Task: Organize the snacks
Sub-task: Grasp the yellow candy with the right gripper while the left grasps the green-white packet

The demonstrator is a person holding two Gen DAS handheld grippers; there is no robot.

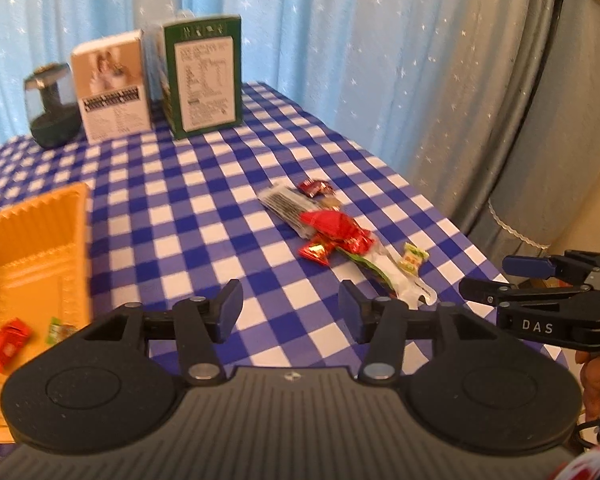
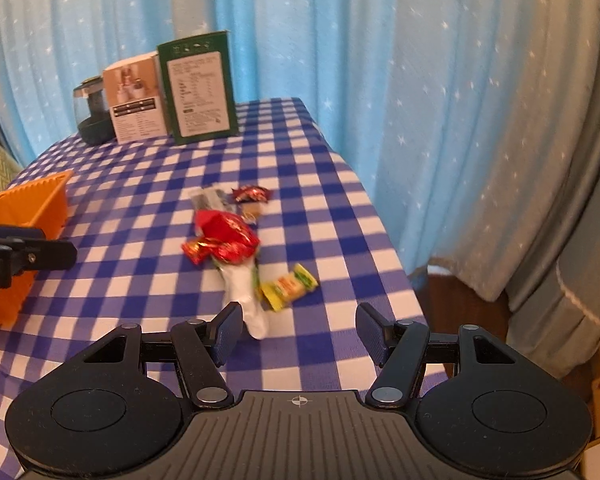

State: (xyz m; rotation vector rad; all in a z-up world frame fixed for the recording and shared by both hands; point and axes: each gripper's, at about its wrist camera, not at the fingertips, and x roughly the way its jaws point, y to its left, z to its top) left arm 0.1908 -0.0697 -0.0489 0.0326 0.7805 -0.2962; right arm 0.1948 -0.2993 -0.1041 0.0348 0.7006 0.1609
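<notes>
Orange tray (image 1: 40, 236) holds two candies; both tongs, left (image 1: 290, 312) and right (image 2: 300, 334), gape empty.

- Your left wrist camera sits behind the left gripper (image 1: 290, 310) and looks forward and down over the checked table (image 1: 188, 184), near the orange tray (image 1: 40, 240).
- Your right wrist camera looks the same way over the right gripper (image 2: 300, 332), closer to the table's right edge.
- Both views share the snack pile (image 1: 327, 232) and the green box (image 1: 202, 76).
</notes>
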